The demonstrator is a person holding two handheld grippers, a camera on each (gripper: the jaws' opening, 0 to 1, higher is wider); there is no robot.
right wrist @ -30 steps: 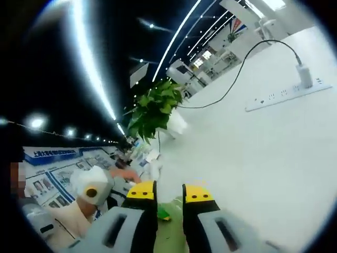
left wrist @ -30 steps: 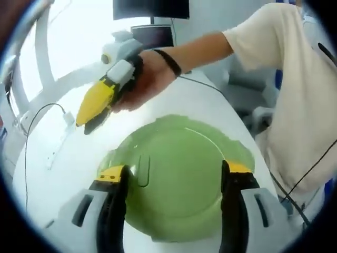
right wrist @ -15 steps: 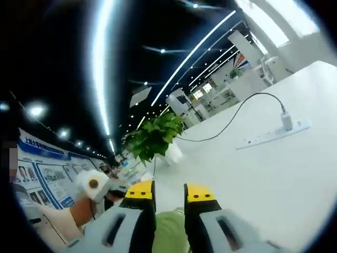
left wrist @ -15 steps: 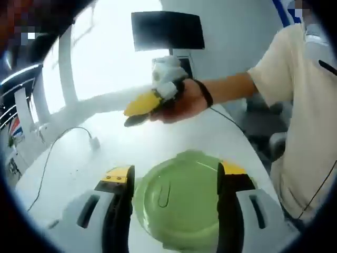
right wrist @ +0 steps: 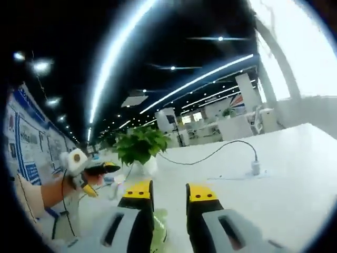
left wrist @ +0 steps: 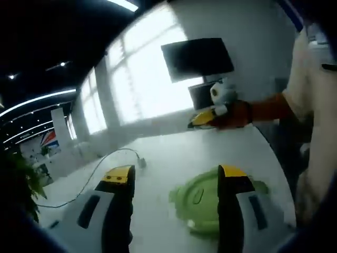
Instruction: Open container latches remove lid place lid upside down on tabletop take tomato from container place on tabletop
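Both grippers are hovering above the table with the green container sitting closed.

The container [left wrist: 210, 203] is lying at 5 o'clock in the left gripper view, lid seemingly on, so latches, lid and tomato all look undone. The left gripper [left wrist: 175, 176] is spreading wide, gripping nothing; the right gripper [right wrist: 169, 191] is showing a narrow gap, nothing between.

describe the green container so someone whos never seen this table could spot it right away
Start from the broad white tabletop in the left gripper view. Near its front edge, close to the person's pale shirt, lies the round green container, partly behind the left tongs. It is the one flat, light green disc there, with its lid on, unlike the thin white cable farther back.
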